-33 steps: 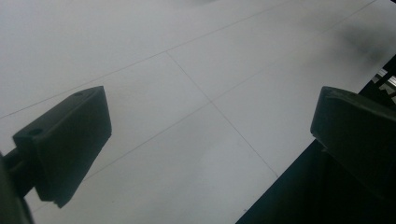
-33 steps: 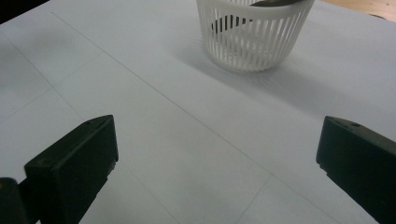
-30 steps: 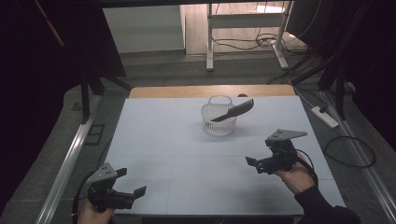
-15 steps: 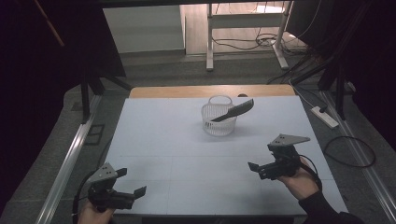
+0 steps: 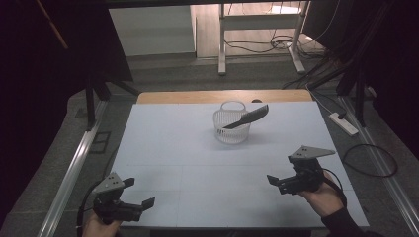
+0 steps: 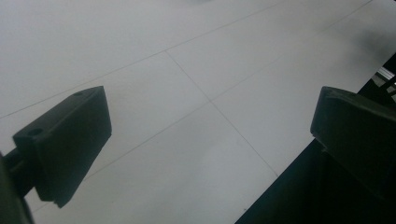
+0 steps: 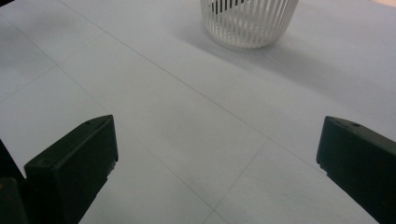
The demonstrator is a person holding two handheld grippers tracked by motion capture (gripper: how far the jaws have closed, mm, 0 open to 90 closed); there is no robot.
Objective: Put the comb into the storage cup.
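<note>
Where high view looks: comb [image 5: 247, 117] in basket [image 5: 230, 132].

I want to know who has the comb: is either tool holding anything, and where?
Nothing is held. The left tool and right tool are open, and the comb leans in the basket.

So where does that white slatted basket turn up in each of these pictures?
High view: the white basket stands at the middle of the table's far half, a dark comb-like tool leaning out over its rim.
Right gripper view: its lower wall sits at the top edge, right of centre, beyond the open jaws.
Left gripper view: I can't make it out.
Shared landmark: the thin seam lines crossing the pale tabletop.
</note>
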